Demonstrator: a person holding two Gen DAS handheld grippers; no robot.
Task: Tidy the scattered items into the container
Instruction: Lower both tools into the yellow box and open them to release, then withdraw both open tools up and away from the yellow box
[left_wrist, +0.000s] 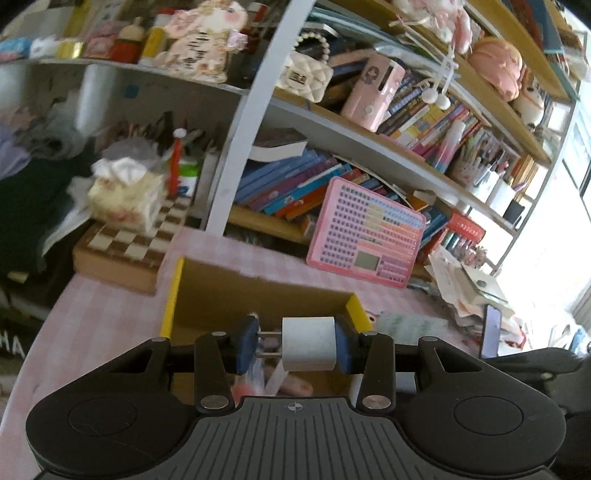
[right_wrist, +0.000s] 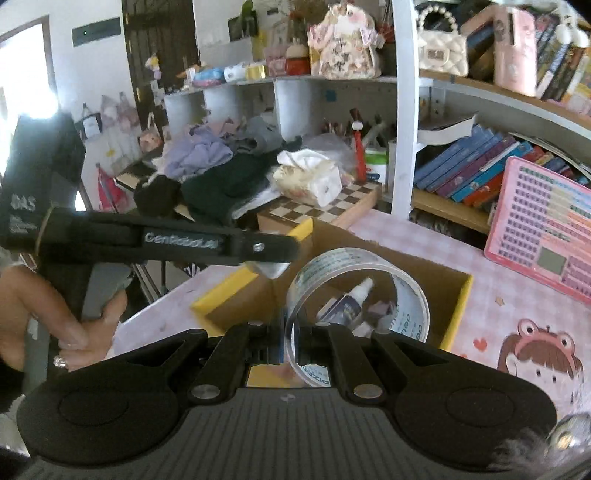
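- Left claw (left_wrist: 295, 345) clamps plug (left_wrist: 308, 343) by prongs and body; it could twist free short of box (left_wrist: 207, 280).
- Right claw (right_wrist: 291, 332), clamped on tape (right_wrist: 354, 295) above box, might catch its wall.

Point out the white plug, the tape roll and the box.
Plug (left_wrist: 308, 344): left wrist view, its white front face.
Tape roll (right_wrist: 413, 295): right wrist view, right side of ring.
Box (right_wrist: 460, 314): right wrist view, yellow right corner edge.
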